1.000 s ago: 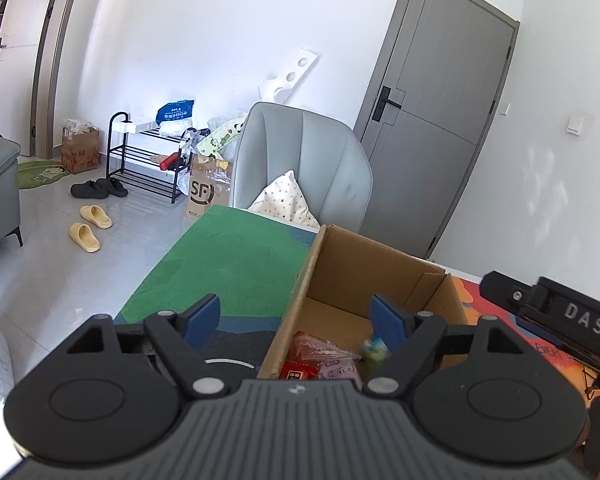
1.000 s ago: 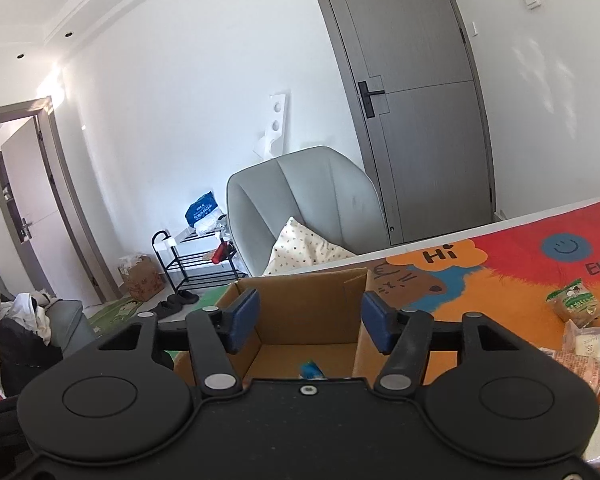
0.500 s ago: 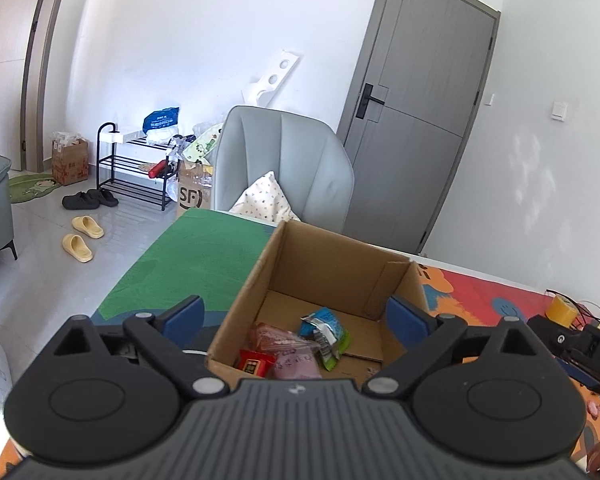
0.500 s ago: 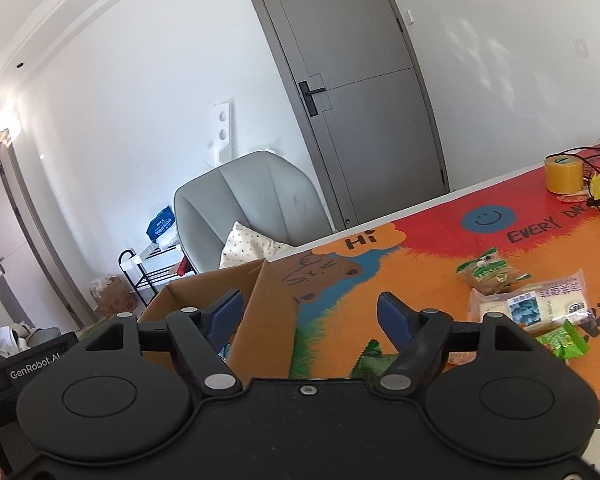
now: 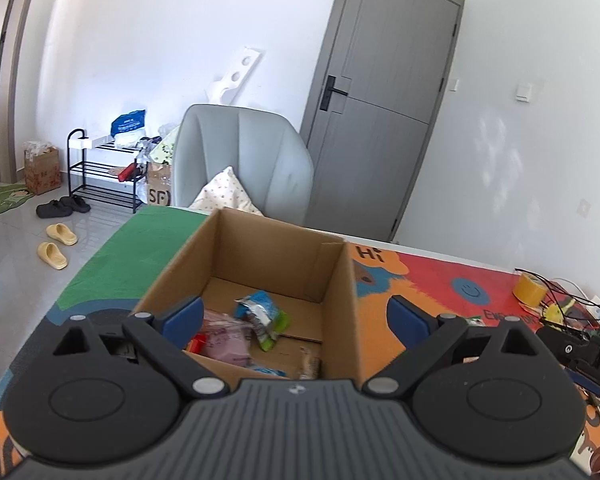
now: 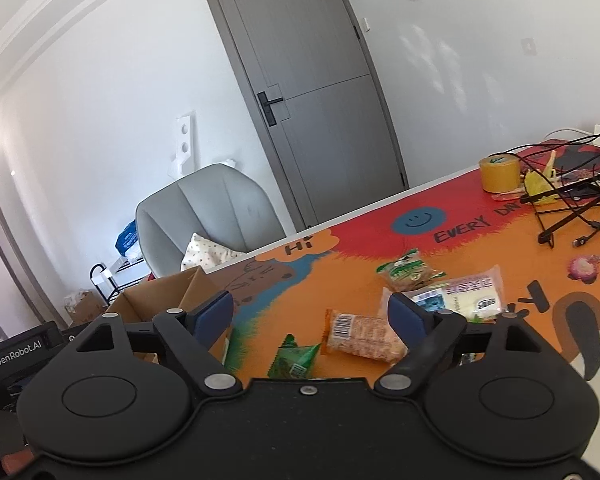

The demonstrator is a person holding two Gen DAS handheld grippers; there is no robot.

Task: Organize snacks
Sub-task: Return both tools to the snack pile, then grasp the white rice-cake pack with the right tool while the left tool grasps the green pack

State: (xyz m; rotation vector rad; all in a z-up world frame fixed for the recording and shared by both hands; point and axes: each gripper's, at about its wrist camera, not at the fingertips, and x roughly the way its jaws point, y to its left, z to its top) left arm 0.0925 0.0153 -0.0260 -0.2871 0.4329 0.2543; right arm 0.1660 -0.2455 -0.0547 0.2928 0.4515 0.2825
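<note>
Left claw (image 5: 292, 320): angled down over the open cardboard box (image 5: 342, 280), blue pads (image 5: 182, 316) spread wide, nothing gripped. Right claw (image 6: 311, 316): tilted down over the counter (image 6: 500, 224), jaws opening, nothing pressed between them; an orange-brown barcoded packet (image 6: 360, 338) and a green packet (image 6: 294, 358) lie on the counter beneath the gap. Box contents: pink packet (image 5: 224, 340), red packet (image 5: 196, 346), blue-green pouch (image 5: 262, 314). Loose snacks beyond the right claw: a white packet with printed characters too small to read (image 6: 460, 294), then a green-and-white packet (image 6: 408, 272). Counter cover printed "Hi" (image 6: 298, 247), smiley face (image 6: 418, 218), "EVERY DAY" partly covered. Left claw's body, seen from the right wrist, marked "GenRobot.AI" (image 6: 18, 350). Far counter: yellow tape roll (image 6: 500, 174), black cables (image 6: 572, 196). Beyond: grey chair (image 5: 240, 160) with spotted cushion (image 5: 228, 196), carton marked "SF" (image 5: 158, 192), shoe rack (image 5: 100, 176), grey door (image 5: 384, 112).
</note>
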